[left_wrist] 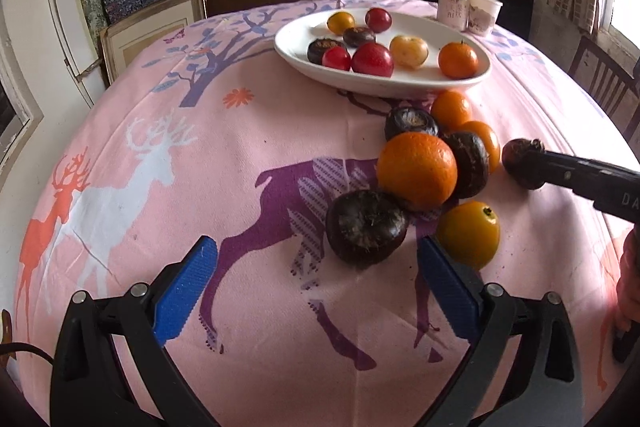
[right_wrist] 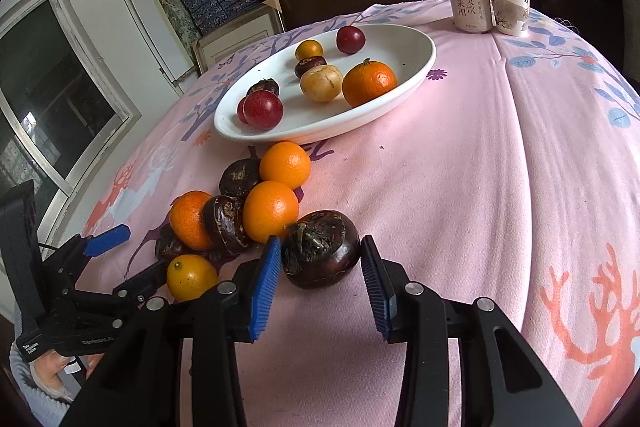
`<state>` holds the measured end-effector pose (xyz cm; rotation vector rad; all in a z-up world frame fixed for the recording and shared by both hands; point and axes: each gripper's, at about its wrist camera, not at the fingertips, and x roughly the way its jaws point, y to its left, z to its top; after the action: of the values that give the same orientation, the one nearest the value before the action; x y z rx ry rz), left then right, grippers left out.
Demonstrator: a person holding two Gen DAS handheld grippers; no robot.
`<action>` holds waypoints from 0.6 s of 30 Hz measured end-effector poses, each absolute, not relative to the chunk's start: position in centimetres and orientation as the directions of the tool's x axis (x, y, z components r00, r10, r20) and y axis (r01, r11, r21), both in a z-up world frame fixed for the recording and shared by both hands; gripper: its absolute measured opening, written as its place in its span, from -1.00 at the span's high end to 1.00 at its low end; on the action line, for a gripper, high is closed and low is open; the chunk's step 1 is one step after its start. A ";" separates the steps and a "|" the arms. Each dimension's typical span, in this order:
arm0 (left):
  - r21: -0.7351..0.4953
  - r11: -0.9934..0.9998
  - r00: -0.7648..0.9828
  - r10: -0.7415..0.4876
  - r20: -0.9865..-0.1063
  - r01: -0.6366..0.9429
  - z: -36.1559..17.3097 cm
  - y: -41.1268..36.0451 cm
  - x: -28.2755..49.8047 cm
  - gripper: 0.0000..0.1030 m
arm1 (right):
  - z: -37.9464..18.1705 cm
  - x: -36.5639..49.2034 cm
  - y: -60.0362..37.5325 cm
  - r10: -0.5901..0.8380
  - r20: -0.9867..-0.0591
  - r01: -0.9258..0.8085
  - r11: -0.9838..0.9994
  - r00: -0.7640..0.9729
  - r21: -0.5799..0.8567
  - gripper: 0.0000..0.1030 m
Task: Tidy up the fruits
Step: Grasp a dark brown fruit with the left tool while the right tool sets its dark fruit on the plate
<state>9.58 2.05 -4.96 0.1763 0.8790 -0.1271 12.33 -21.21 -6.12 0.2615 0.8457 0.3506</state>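
Eight fruits already lie in the white dish [right_wrist: 416,67] toward the far edge of the bench [right_wrist: 500,167], which wears a pink deer-print cloth; about as many are still loose, so the sorting looks roughly half done. Behind the dish, near the far edge, stand a can [right_wrist: 470,5] and a paper cup [right_wrist: 510,9].

Just in front of the dish's near rim sits the loose cluster: three oranges, the biggest orange [left_wrist: 418,169] touching dark water chestnuts on either side, and a small yellow fruit [left_wrist: 468,235] at the cluster's near end.

Nearest the left hand-held gripper [left_wrist: 316,287] is a chestnut [left_wrist: 366,227]; the jaws stand wide apart with nothing between them, the chestnut just ahead of the tips.

Off the cluster's right side, the right hand-held gripper [right_wrist: 320,263] has a separate dark chestnut [right_wrist: 320,249] between its blue pads; the left pad touches it, the right sits at its edge, so I judge it pinched, resting on the cloth and not yet lifted.
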 end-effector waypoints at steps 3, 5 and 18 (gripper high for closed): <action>0.123 0.967 0.628 -0.045 -0.777 0.222 -5.2 1.2 9.9 -0.74 | -6.1 12.3 -21.1 0.402 -0.681 -0.197 0.912 0.612 0.360 0.19; 0.124 0.962 0.633 -0.062 -0.771 0.245 -5.0 0.9 10.3 -0.30 | -6.1 12.3 -21.1 0.402 -0.682 -0.198 0.912 0.611 0.360 0.19; -0.007 0.968 0.693 -0.183 -0.698 0.249 -1.6 2.3 11.4 0.17 | -5.1 12.3 -22.5 0.433 -0.630 -0.187 0.888 0.645 0.420 0.31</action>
<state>11.39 2.30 -1.64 0.0909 0.7689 -0.2420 12.30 -22.53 -5.10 0.3328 0.7971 0.3601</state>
